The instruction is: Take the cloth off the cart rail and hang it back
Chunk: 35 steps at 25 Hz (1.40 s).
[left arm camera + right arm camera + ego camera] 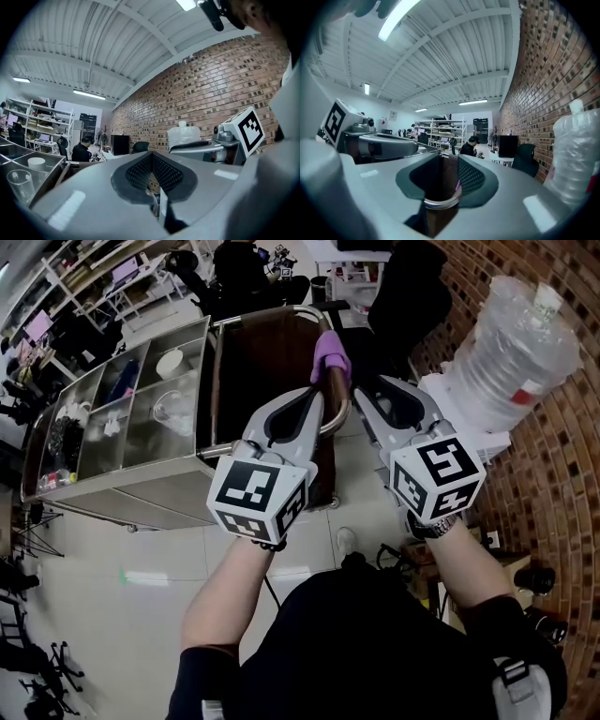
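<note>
A purple cloth (330, 356) hangs bunched over the chrome rail (274, 314) at the end of a steel cart (141, 479). Both grippers point at the rail just below the cloth. My left gripper (316, 399) has its pads together, and the left gripper view shows nothing purple between its jaws (151, 159). My right gripper (361, 392) stands open beside it. In the right gripper view the rail (438, 204) crosses the gap between the open jaws, with a sliver of the purple cloth (459, 186) against the right pad.
The cart top has several bins holding a clear cup (172, 410), a white bowl (171, 362) and small items. A large water bottle (517, 341) stands on a stand at the right, by the brick wall. People sit at desks beyond the cart.
</note>
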Each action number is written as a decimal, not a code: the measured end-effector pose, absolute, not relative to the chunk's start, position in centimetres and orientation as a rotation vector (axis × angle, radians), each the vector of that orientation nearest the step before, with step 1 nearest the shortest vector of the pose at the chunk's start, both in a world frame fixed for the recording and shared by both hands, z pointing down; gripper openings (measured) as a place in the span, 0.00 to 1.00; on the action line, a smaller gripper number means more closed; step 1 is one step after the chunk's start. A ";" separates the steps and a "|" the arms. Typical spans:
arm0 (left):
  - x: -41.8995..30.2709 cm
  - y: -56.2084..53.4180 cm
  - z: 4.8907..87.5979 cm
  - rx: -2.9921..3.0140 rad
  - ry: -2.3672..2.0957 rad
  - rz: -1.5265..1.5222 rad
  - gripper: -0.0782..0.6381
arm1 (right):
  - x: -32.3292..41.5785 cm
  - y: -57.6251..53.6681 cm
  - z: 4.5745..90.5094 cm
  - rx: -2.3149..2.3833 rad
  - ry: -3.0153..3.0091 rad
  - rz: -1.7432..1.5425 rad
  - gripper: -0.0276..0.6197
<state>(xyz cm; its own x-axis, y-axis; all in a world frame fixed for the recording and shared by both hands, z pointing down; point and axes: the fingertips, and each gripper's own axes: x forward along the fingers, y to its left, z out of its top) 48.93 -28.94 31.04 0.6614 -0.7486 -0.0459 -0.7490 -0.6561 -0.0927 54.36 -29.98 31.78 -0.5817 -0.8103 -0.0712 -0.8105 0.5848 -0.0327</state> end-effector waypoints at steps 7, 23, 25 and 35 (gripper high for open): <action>51.1 -42.2 29.5 -2.790 1.350 -0.099 0.11 | 56.4 -43.3 31.7 -1.371 2.792 -0.105 0.25; 52.3 -54.7 36.0 -2.769 1.500 -0.264 0.11 | 55.8 -56.9 43.0 -1.243 2.933 -0.368 0.28; 52.2 -55.6 36.6 -2.771 1.516 -0.274 0.11 | 55.5 -57.8 44.2 -1.228 2.952 -0.403 0.28; 52.1 -58.8 38.3 -2.777 1.524 -0.283 0.11 | 54.4 -61.2 48.1 -1.181 3.004 -0.540 0.29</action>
<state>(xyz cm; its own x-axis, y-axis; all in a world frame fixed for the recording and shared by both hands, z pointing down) 52.09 -58.76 38.34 0.5253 -0.8330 0.1739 -0.8399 -0.5404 -0.0514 54.40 -61.25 48.10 -0.7320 -0.6381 0.2390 -0.6813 0.6863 -0.2544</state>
